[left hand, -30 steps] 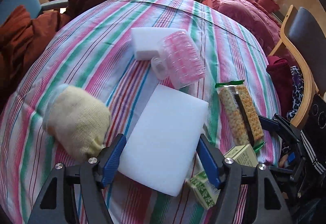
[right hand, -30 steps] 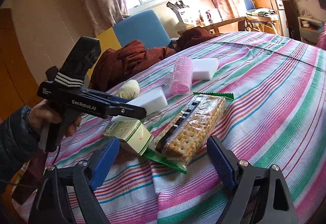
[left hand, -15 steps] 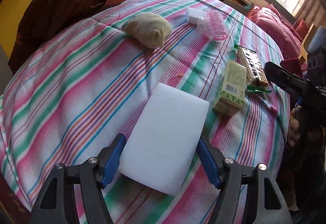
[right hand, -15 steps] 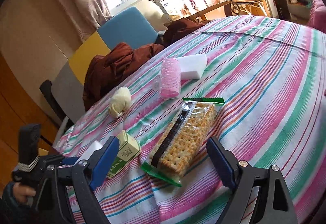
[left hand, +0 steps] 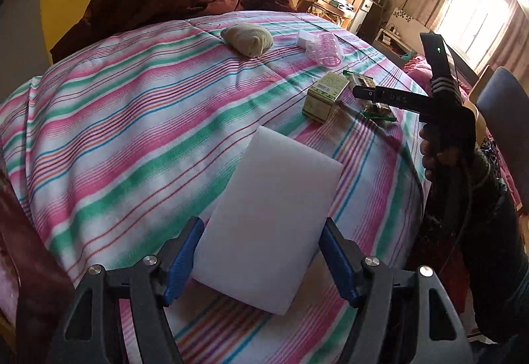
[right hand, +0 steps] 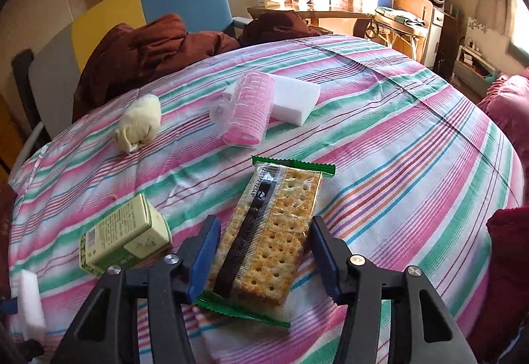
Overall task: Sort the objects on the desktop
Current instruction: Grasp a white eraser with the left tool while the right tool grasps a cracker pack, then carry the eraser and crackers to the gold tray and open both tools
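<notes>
Your left gripper, clamped on the white sponge, has swung away; your right gripper, fingers spread, now straddles the cracker packet at six o'clock.

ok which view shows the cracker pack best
The right wrist view: the cracker pack lies whole between the right gripper's open fingers, with crackers and green ends clear. In the left wrist view only a small, distant part of it shows, mostly hidden behind the green box and that gripper.
</notes>
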### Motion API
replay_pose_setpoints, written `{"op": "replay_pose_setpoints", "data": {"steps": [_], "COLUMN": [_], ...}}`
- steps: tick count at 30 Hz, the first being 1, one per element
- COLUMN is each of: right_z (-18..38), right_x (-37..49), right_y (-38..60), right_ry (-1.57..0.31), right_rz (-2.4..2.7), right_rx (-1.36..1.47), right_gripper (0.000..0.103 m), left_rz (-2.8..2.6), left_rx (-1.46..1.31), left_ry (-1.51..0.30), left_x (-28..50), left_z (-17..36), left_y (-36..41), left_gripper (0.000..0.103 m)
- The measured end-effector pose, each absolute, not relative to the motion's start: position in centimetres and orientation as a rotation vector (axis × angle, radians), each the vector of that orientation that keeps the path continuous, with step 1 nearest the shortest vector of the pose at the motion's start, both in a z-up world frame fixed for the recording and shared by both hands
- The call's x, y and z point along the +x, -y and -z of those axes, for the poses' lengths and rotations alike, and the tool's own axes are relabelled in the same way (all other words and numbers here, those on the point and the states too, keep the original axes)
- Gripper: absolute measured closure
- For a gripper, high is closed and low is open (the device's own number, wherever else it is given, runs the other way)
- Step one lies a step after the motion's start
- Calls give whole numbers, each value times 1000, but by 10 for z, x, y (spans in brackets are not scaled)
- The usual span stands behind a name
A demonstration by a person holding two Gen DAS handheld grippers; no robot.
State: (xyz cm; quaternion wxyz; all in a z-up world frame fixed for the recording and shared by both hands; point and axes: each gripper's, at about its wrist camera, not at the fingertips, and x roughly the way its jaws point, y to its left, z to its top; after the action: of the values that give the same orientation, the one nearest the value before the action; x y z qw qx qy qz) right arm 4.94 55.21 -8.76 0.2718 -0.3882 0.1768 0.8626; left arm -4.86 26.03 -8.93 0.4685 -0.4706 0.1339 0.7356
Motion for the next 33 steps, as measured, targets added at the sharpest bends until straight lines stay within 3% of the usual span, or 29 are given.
{"op": "replay_pose_setpoints", "data": {"steps": [10, 12, 18, 21, 23, 26, 29, 31, 33], "right_z": [81, 81, 86, 88, 89, 90, 91, 91, 91], "right_x": [99, 98, 79, 72, 72, 74, 74, 74, 75], "right_y": [-484, -465, -418, -407, -404, -401, -401, -400, -399], "right_ry": [-396, -347, -276, -243, -232, -198, -184, -158, -132], "right_rz": [-2491, -2549, -2693, -2717, -2732, -2742, -2745, -2739, -2732], "right_rx": [-1210, -1247, -1264, -1254, -1253, -1244, -1232, -1232, -1230], "right_gripper": [51, 51, 51, 48, 38, 36, 36, 37, 45], "left_rz": [-1837, -1856, -1892, -1885, -1877, -1849, -1847, -1843, -1845], "left_rx": [-1112, -1097, -1045, -994, -947, -917, -926, -955, -976], "left_ry": [-236, -231, -220, -258, -317, -424, -480, -458, -416], "left_x": [-33, -33, -33, -27, -21, -13, -13, -17, -20], "left_z": [90, 89, 85, 77, 74, 78, 87, 93, 96], "left_y": [-238, -237, -230, -233, -239, -251, -259, -259, -255], "left_gripper": [26, 21, 21, 21, 21, 21, 23, 36, 39]}}
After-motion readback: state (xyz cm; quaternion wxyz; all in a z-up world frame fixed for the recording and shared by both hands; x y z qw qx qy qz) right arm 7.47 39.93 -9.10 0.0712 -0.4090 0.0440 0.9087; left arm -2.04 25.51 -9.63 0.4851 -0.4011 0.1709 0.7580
